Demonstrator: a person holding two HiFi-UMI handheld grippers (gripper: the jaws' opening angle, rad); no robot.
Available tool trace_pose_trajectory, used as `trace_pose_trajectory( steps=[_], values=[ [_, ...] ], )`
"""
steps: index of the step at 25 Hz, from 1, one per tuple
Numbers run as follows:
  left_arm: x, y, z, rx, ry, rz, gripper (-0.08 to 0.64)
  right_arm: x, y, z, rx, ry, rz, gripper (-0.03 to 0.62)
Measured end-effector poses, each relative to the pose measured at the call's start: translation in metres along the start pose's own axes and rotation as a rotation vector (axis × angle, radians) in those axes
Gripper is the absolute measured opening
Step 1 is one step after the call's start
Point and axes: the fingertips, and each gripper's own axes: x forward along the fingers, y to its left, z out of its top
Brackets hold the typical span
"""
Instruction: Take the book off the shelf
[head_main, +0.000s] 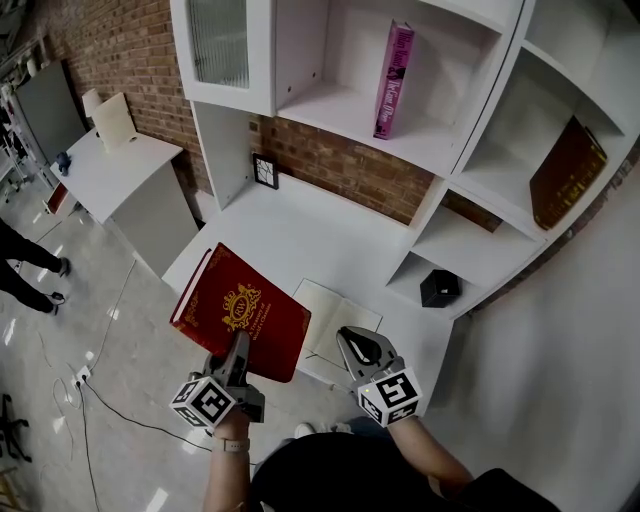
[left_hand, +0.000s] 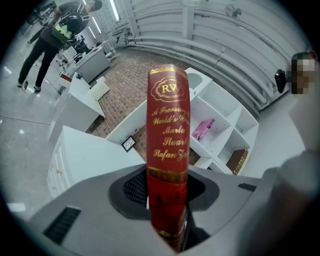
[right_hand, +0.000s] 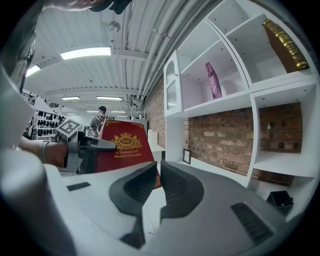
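Observation:
A red hardcover book (head_main: 240, 310) with gold lettering hangs above the desk's front left edge, off the shelf. My left gripper (head_main: 238, 350) is shut on its lower edge. In the left gripper view the red spine (left_hand: 167, 125) stands upright between the jaws of that gripper (left_hand: 167, 200). My right gripper (head_main: 352, 340) sits just to the right of the book with its jaws together and nothing between them. The right gripper view shows the red cover (right_hand: 122, 145) to the left of that gripper (right_hand: 157, 172).
A pink book (head_main: 393, 80) stands on an upper shelf and a brown book (head_main: 567, 172) leans in a right compartment. On the white desk (head_main: 300, 240) are an open notebook (head_main: 330, 320) and a small frame (head_main: 265, 171). A black box (head_main: 439, 288) sits in a low shelf. A person's legs (head_main: 25, 265) show at far left.

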Motion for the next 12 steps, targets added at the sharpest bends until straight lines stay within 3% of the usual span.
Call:
trace_pose_trajectory(
  steps=[12],
  values=[
    [-0.0003, -0.0008, -0.0020, 0.003, 0.016, -0.015, 0.140, -0.0040, 0.0011, -0.0032, 0.004, 0.003, -0.023, 0.031]
  ],
)
